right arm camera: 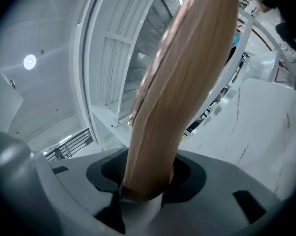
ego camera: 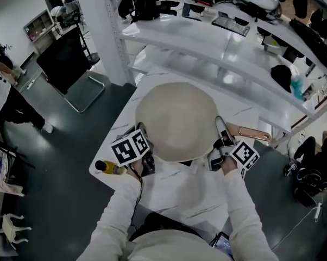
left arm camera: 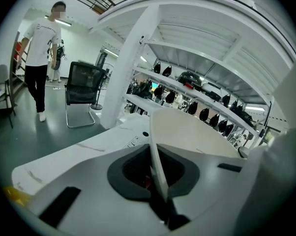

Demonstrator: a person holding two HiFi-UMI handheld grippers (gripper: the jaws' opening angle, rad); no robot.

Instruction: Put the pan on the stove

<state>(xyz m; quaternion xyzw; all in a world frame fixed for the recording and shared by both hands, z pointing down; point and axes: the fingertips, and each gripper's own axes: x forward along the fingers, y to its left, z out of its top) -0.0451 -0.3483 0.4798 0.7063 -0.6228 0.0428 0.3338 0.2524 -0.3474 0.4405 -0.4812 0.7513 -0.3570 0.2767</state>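
A large round cream pan hangs over the white marble-look table, seen from above, and hides the table beneath it. Its brown wooden handle sticks out to the right. My left gripper is shut on the pan's thin left rim; in the left gripper view the rim runs edge-on between the jaws of that gripper. My right gripper is shut on the handle, which fills the gap of that gripper. No stove shows in any view.
A yellow bottle lies at the table's left edge. White shelves with black items rise behind the table. A black chair and a standing person are on the floor to the left; another person is at the right.
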